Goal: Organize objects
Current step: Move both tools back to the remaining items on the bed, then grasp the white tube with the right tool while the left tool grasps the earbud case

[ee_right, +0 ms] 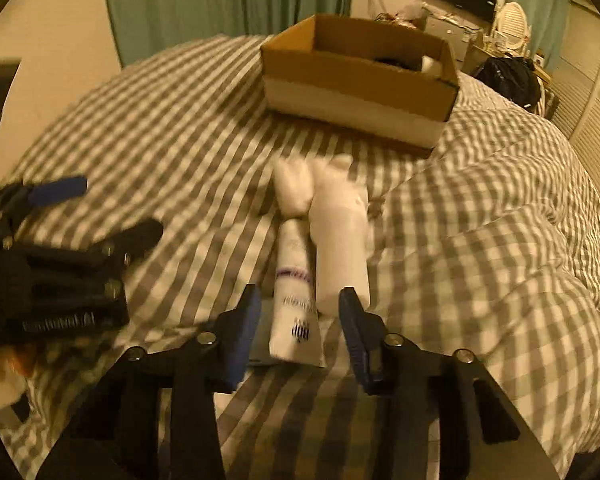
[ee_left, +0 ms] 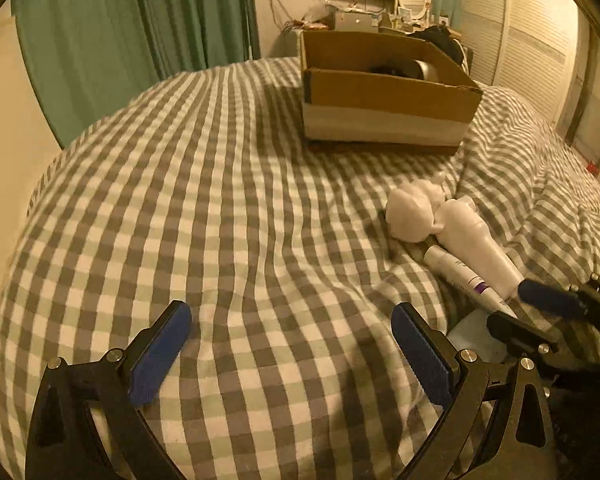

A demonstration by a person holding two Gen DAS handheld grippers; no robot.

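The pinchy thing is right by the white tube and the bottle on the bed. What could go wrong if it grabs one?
1. The tube and the white bottle lie touching, so the open right gripper might nudge or catch both.
2. The checked bedcover is soft and wrinkled, so things may roll or sink.
3. The cardboard box sits farther back, so a loose grip could drop the tube on the way.

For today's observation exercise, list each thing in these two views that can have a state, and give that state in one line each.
Cardboard box: open, upright on the bed, already holding something dark and something white.
White tube: lying flat, its near end between the right gripper's fingers, not gripped.
White bottle: lying on its side beside the tube.
White wrapped bundle: lying loose on the bedcover.
Left gripper: open, empty.
Right gripper: open, straddling the tube's end.
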